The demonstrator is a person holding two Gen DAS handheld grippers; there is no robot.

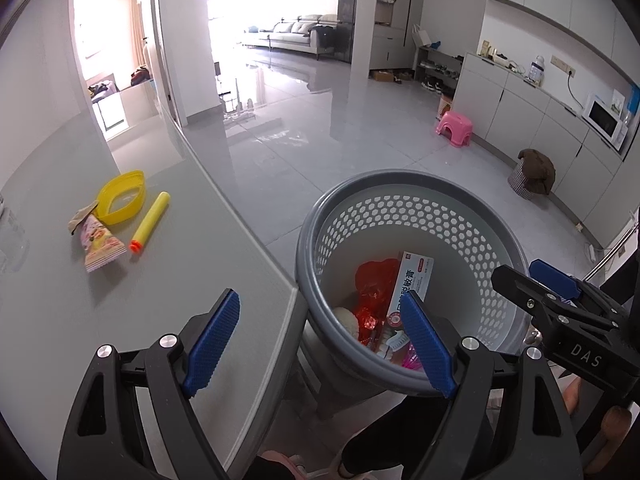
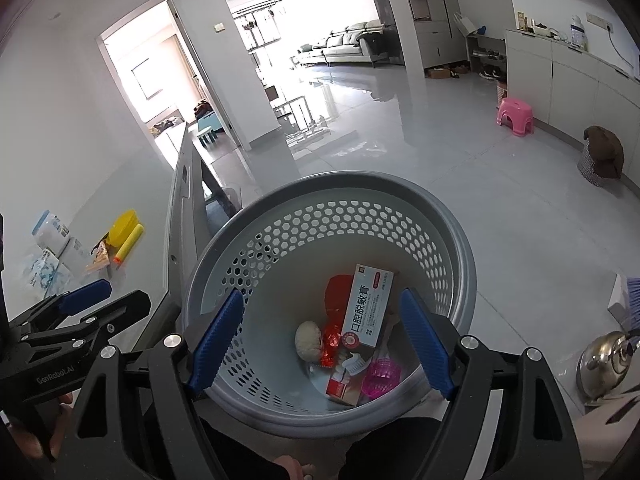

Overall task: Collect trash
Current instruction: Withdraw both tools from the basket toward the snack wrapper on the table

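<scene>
Left wrist view
- left gripper (image 1: 320, 338): jaws wide apart with nothing between the blue pads; it hangs over the counter's corner and the bin's near rim.
- counter (image 1: 168, 312): grey top that carries the trash not yet collected, well apart from the gripper.
- snack wrapper (image 1: 100, 244): pink printed packet lying flat; its print is too small to read.
- foam dart (image 1: 150, 222): yellow with an orange tip, just beside the wrapper.
- yellow lid (image 1: 122, 196): a shallow ring, touching the wrapper's far end.
- bin (image 1: 404, 184): grey perforated basket on the floor against the counter's corner, probably set there so that items make only a short trip.
- right gripper (image 1: 536, 280): seen from the side over the bin's right rim; "DAS" is printed on its body.

Right wrist view
- right gripper (image 2: 322, 338): jaws spread wide and empty, directly above the bin's mouth.
- toothpaste box (image 2: 366, 306): already in the bin, leaning on red plastic; large Chinese characters, with smaller lines unreadable.
- other contents: a pale round lump (image 2: 309, 339), a pink cup (image 2: 382, 376) and a small brush head.
- left gripper (image 2: 86, 292): body marked "GenRobot.AI".
- judgement: the three counter items look like the remaining work.
</scene>
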